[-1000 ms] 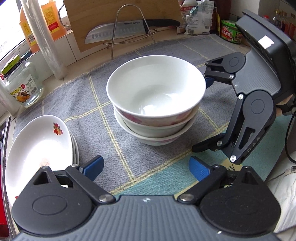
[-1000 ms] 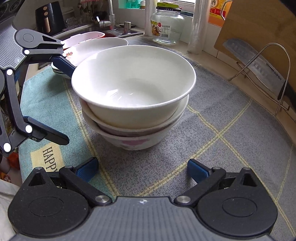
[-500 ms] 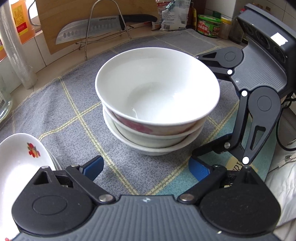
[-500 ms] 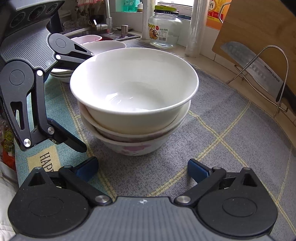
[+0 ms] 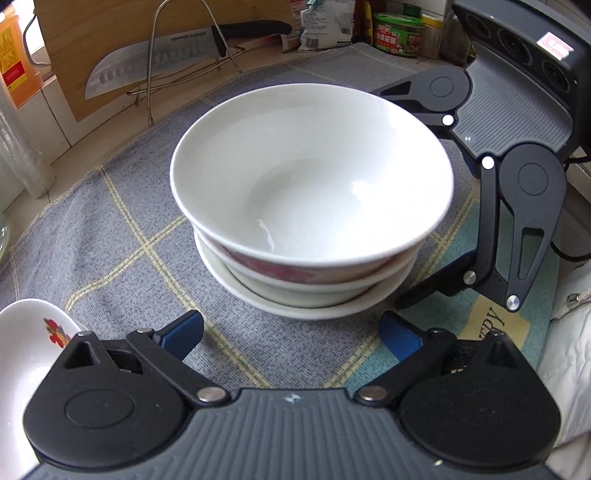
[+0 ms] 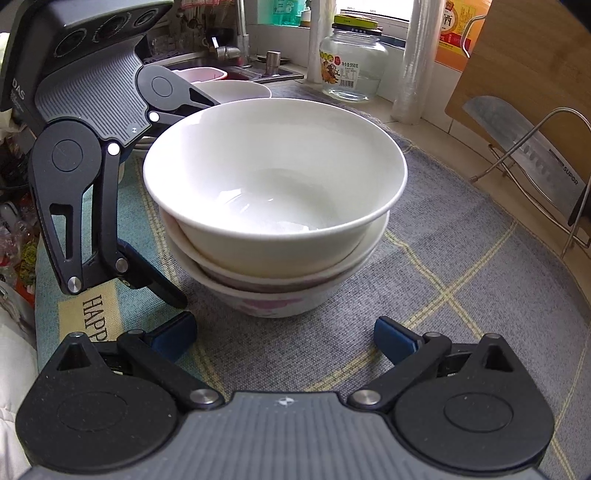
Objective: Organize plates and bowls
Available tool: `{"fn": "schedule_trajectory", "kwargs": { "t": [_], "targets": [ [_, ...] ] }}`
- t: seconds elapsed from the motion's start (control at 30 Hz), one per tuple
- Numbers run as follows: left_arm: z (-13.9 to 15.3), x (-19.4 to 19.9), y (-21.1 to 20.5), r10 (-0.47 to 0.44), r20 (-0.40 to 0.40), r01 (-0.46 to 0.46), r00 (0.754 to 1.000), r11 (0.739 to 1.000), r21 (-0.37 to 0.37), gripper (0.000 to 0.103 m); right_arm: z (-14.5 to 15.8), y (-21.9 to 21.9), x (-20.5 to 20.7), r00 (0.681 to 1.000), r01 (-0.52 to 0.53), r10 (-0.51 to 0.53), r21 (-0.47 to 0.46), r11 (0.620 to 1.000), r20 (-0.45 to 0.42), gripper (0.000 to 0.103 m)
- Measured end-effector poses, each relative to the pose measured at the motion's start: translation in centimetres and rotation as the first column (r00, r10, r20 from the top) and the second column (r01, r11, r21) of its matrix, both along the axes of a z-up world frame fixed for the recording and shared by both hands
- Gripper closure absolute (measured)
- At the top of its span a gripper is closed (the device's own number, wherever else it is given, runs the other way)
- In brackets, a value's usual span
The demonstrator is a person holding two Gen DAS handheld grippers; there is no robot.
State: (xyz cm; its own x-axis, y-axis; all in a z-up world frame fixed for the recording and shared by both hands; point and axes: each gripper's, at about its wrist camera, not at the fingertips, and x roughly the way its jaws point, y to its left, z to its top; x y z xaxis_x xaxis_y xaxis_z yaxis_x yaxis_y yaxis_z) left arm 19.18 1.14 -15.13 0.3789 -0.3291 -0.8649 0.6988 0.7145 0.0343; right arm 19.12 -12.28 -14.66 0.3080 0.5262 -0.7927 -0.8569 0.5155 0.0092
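Three white bowls point(image 5: 310, 184) sit nested in one stack on a grey checked mat point(image 5: 110, 229); the lower two bear pink flower prints. My left gripper point(image 5: 291, 332) stands close in front of the stack, its jaws opening with nothing between them. From the other side my right gripper point(image 6: 284, 334) faces the same stack of bowls point(image 6: 273, 177), open and empty. Each gripper shows in the other's view, beside the stack: the right gripper point(image 5: 388, 199) and the left gripper point(image 6: 199, 203). A pile of white plates point(image 5: 22, 362) with a red motif lies at the lower left.
A cleaver on a wire rack point(image 5: 155, 62) leans against a wooden board at the back. A glass jar point(image 6: 351, 66), a plastic-wrap roll point(image 6: 410, 74), a sink with tap point(image 6: 236, 48), more plates point(image 6: 236, 88) and a green tin point(image 5: 397, 35) line the counter edge.
My left gripper has come closer to the bowl stack and turned toward it; the plates have slid to the lower-left corner of its view. The right gripper has kept still.
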Motion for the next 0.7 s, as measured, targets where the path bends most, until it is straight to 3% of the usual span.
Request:
{"fn": "schedule_trajectory", "kwargs": {
  "t": [0.3,0.5,0.7],
  "targets": [
    [0.5,1.0,-0.8,-0.155,0.000,0.155,0.988,0.987,0.028,0.015,0.4,0.4,1.2,0.994,-0.111,0.109,-0.043,0.993,-0.029,0.000],
    [1.0,1.7,-0.6,-0.256,-0.003,0.256,0.967,0.966,0.035,0.015,0.8,1.2,2.1,0.984,-0.177,0.174,-0.058,0.983,-0.046,0.000],
    [1.3,1.9,-0.6,-0.295,0.002,0.294,0.956,0.954,0.054,0.015,1.6,1.6,2.2,0.978,-0.209,0.208,-0.055,0.976,-0.019,0.001]
  ]
}}
